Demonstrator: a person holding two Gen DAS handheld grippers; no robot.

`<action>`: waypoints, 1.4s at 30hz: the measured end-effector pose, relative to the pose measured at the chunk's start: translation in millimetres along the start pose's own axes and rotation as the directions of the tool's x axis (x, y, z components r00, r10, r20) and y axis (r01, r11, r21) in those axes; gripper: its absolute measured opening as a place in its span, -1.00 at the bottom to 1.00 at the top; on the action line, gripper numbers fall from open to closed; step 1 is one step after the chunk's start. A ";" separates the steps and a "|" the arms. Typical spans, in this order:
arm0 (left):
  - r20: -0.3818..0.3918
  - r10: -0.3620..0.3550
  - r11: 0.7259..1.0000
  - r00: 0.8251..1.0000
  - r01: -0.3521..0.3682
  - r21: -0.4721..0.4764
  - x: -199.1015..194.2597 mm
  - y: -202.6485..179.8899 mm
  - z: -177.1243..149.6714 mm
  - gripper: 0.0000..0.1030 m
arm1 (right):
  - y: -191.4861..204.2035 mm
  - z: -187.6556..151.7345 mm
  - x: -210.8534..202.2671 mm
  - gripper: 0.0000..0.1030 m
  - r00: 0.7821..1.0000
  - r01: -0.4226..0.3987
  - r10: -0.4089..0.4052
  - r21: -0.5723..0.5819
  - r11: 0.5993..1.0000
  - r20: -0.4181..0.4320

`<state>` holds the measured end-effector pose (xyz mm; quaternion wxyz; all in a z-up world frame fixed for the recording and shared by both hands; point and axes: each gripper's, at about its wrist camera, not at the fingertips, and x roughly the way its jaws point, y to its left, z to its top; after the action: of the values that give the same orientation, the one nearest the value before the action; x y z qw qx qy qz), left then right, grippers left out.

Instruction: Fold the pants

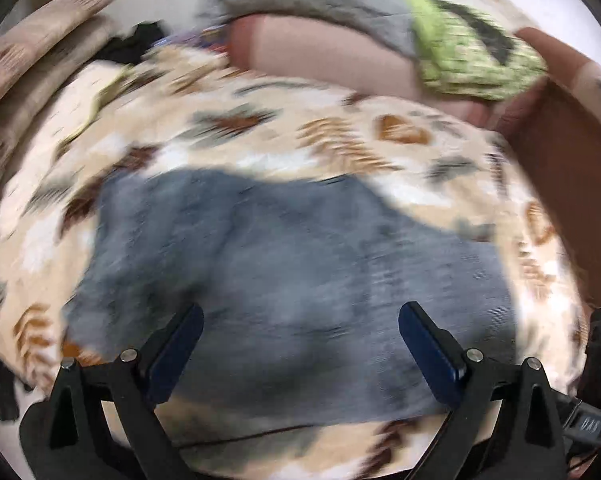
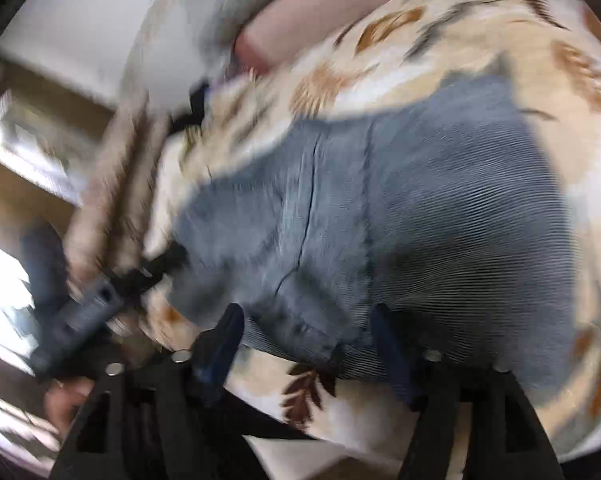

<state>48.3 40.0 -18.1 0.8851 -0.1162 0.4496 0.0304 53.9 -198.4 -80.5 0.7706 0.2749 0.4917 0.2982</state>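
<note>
We see the pants [image 1: 284,264], blue-grey ribbed fabric, lying in a bunched, partly folded heap on the leaf-print blanket [image 1: 260,136] that covers the bed. Both views are heavily motion-blurred, so edges and layers are hard to read.

Left gripper [image 1: 300,326]: jaws wide apart, nothing between them, hanging over the near part of the pants, no contact visible. Right gripper [image 2: 306,338]: jaws parted, over the near edge of the pants. A dark nub of fabric sits just beside the right finger, but we cannot tell if any cloth is pinched; it looks released.

Risks, as we judge them:
- With neither gripper holding cloth, the top layer may spring back or slide, undoing the fold. The fabric looks thick and ribbed, so it may resist creasing.
- The pants look lumpy, with a seam line [image 2: 308,208] curving across the middle. A next fold over lumps would come out crooked.
- The blanket under the pants is soft and loose. A low grab at the pants' edge could take blanket along with the pants and drag both.
- In the right view the other gripper [image 2: 100,304] sits just beyond the pants' far-left edge; the two tools could collide if both go for one corner.
- A green cloth [image 1: 472,40] beyond the pants lies well apart, little risk.
</note>
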 end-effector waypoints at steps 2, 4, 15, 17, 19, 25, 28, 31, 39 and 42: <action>0.022 -0.039 0.997 0.999 0.037 0.061 -4.3 -29.8 7.0 0.91 | -13.5 5.6 -21.9 0.45 0.998 0.008 -0.012 0.061 0.998 0.060; 0.037 -0.070 0.988 0.997 0.064 0.144 -1.8 -59.3 9.0 0.91 | -39.6 7.2 -33.1 0.46 0.996 -0.021 0.008 0.155 0.988 0.085; -0.153 0.126 0.930 0.980 -0.063 0.361 85.9 -82.9 -36.7 1.00 | -47.8 60.1 -53.8 0.46 0.985 -0.158 0.141 0.198 0.967 0.100; -0.143 0.125 0.929 0.982 -0.065 0.363 87.5 -83.7 -36.5 1.00 | -47.1 77.4 -33.2 0.46 0.978 -0.210 0.202 0.214 0.954 0.060; -0.139 0.123 0.930 0.983 -0.066 0.361 88.1 -83.1 -37.2 1.00 | -59.8 92.8 1.4 0.46 0.979 -0.198 0.204 0.256 0.946 0.004; -0.138 0.105 0.932 0.985 -0.050 0.358 88.7 -82.4 -37.8 1.00 | -89.9 99.5 17.9 0.24 0.999 -0.047 0.046 0.344 0.938 0.009; -0.130 0.099 0.934 0.987 -0.047 0.355 88.2 -81.8 -37.2 1.00 | -70.6 74.2 -10.0 0.29 0.993 -0.116 0.122 0.307 0.945 0.001; -0.124 0.088 0.934 0.988 -0.039 0.355 87.7 -80.4 -37.4 1.00 | -63.1 33.1 -22.0 0.33 0.986 -0.150 0.163 0.293 0.944 -0.021; -0.063 0.077 0.932 0.995 -0.049 0.359 58.3 -78.1 -25.0 1.00 | -74.8 -5.2 -29.9 0.36 0.997 -0.077 0.080 0.328 0.942 0.003; -0.013 0.085 0.936 0.996 -0.075 0.345 42.7 -73.7 -25.7 1.00 | -80.4 -13.1 -23.0 0.48 0.995 -0.082 0.094 0.319 0.944 -0.023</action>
<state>65.0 -39.7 -53.9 0.8835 0.0584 0.4646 -0.0142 49.3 -267.4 -129.2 0.6928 0.4113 0.5349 0.2542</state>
